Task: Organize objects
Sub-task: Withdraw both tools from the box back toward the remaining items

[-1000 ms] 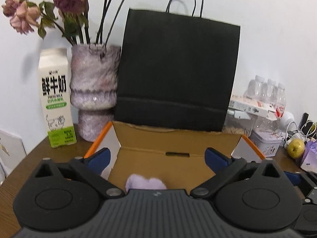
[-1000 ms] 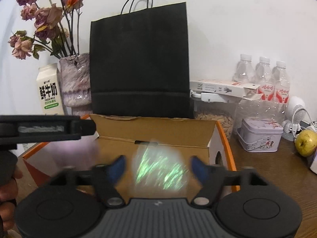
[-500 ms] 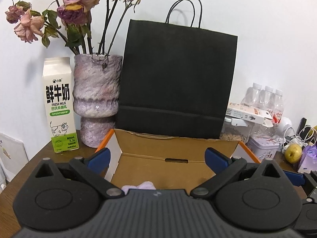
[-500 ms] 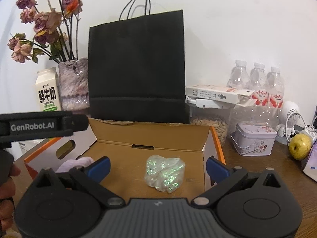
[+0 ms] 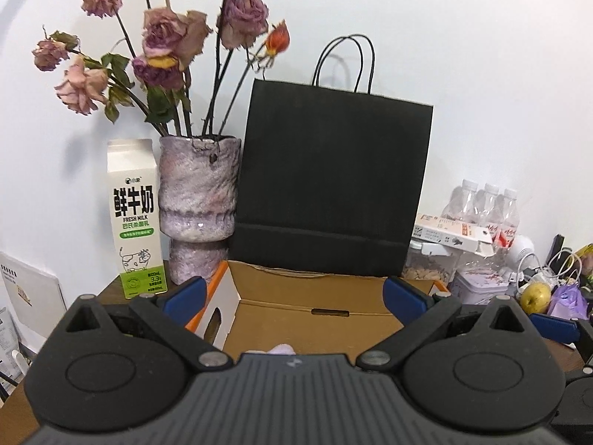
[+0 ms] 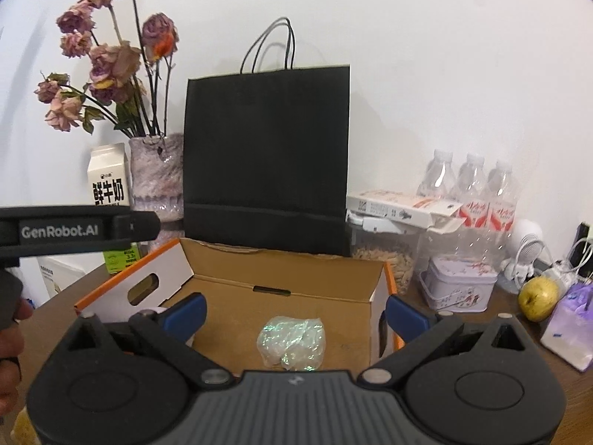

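1. At the left of the right wrist frame I see my left gripper (image 6: 79, 226) side-on, a black bar reading GenRobot.AI, with a hand (image 6: 9, 337) at the edge below it. In its own view its blue fingers are spread wide and hold nothing.
2. Left of centre, the lilac item (image 5: 281, 349) only just peeks over the gripper body in the left wrist view; a second ago more of it showed, so I have pulled that gripper up and back.
3. Centre frame, the iridescent bundle (image 6: 292, 341) lies on the floor of the cardboard box (image 6: 289, 270). A second ago it was a blur between my right fingers; now it rests sharp and free.
4. My right gripper (image 6: 296, 313) is open and empty, its jaws standing wide of the bundle.
5. Both items look delivered into the box. At lower right, the purple pack (image 6: 570, 326) and the apple (image 6: 538, 297) look to me like likely next picks.
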{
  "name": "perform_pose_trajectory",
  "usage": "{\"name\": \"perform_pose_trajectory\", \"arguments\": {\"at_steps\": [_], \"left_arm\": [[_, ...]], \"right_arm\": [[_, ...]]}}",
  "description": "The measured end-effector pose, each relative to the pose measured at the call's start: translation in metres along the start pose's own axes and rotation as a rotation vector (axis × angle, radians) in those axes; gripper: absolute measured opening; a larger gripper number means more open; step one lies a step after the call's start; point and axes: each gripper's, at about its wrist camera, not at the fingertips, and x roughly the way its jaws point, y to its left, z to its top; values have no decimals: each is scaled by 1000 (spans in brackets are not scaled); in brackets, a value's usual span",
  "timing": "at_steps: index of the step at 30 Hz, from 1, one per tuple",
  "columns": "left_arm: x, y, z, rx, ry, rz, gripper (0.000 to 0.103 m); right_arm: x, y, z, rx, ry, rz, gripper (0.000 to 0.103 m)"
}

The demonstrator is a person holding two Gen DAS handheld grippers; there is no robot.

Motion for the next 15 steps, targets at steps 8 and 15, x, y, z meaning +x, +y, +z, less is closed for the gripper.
{"name": "perform_pose_trajectory", "arguments": {"at_steps": [8,15], "left_arm": [[-34,4,0,6,-22,-25,103],[-69,5,-6,11,-53,-57,103]], "right_arm": [[-27,2,-2,-9,-11,17,103],[-59,6,-5,-21,-36,23,103]]}}
